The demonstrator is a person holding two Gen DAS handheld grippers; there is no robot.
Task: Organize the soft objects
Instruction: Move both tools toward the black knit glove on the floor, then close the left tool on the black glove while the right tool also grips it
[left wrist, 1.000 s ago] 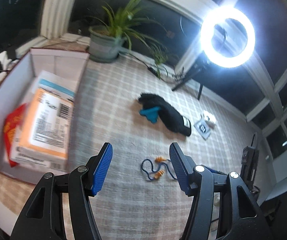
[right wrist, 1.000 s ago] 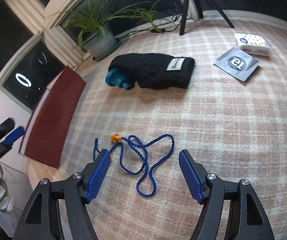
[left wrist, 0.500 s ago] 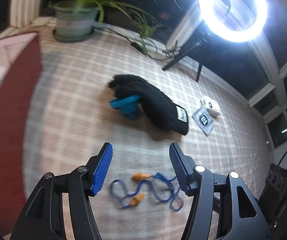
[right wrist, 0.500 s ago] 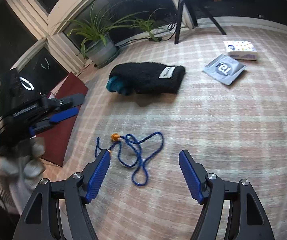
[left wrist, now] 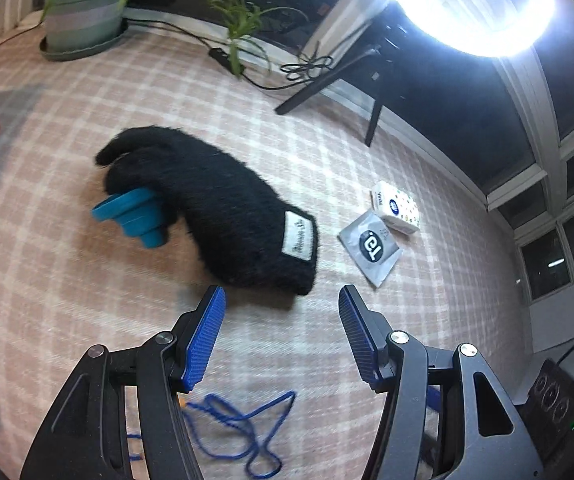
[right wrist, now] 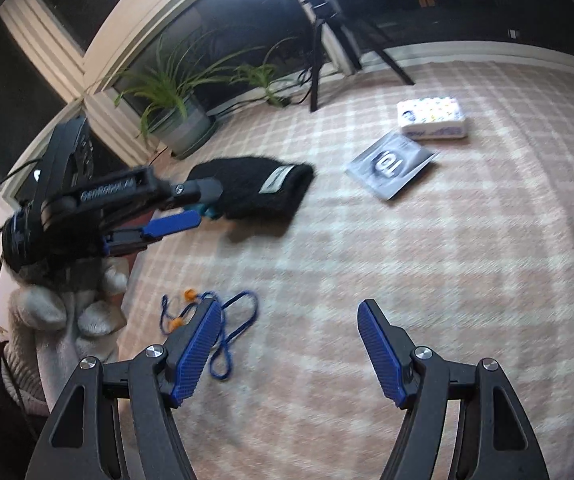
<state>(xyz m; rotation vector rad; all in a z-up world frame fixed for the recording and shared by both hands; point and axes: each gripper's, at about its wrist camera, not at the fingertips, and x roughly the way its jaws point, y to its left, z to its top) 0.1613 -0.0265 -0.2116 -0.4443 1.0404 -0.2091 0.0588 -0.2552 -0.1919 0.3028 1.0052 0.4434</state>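
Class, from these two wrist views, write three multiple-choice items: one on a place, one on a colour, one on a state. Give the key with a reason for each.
1. Where is the blue cup?
A. partly under the black mitt
B. on the tissue pack
C. in the plant pot

2. What colour is the cord?
A. red
B. blue
C. white

3. How is the left tool?
A. shut on the mitt
B. shut on the cord
C. open, holding nothing

Key: A, the cup pokes out from beneath the mitt; B, the cord is blue with orange plugs; C, its pads stand apart with only the cloth between.
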